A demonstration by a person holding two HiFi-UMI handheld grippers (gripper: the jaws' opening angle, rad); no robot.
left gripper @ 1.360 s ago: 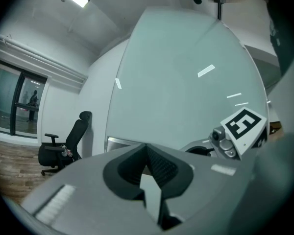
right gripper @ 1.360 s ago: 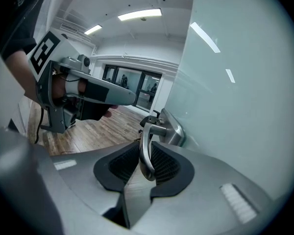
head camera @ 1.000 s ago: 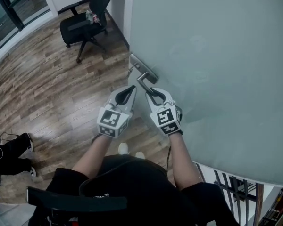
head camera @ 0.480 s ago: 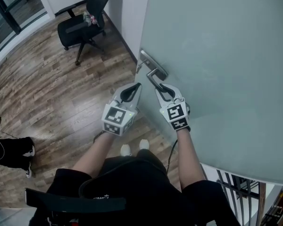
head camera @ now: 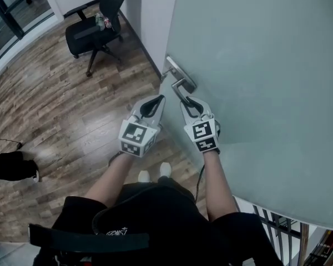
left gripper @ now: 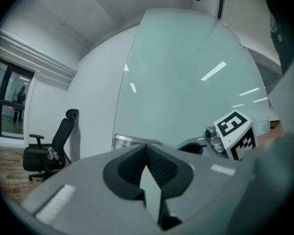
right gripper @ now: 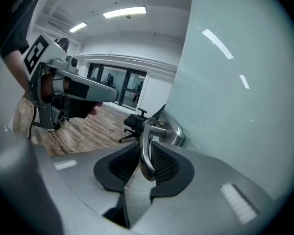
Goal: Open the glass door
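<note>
Against the frosted glass door [head camera: 255, 65], near its free edge and about midway up, a slim lever handle [right gripper: 146, 151] of brushed metal is jutting out from an oblong steel plate [head camera: 180, 73]. The right gripper [head camera: 191, 105] is clamping this handle: its dark ribbed fingers [right gripper: 164, 163] are pressing on the rounded bar from both sides, with the bar's curved end sitting between them. The left gripper [head camera: 157, 100] is hovering just beside it, clear of the door, with its fingers drawn together at the tips and nothing between them. Both grippers are showing smooth grey shells and a black-and-white marker cube at the back. The door's pane is looking matte, pale green-grey and flat. Beyond it, a black office chair [head camera: 94, 29] is standing on the wood-plank floor [head camera: 55, 110] beside a white wall [head camera: 150, 15].
</note>
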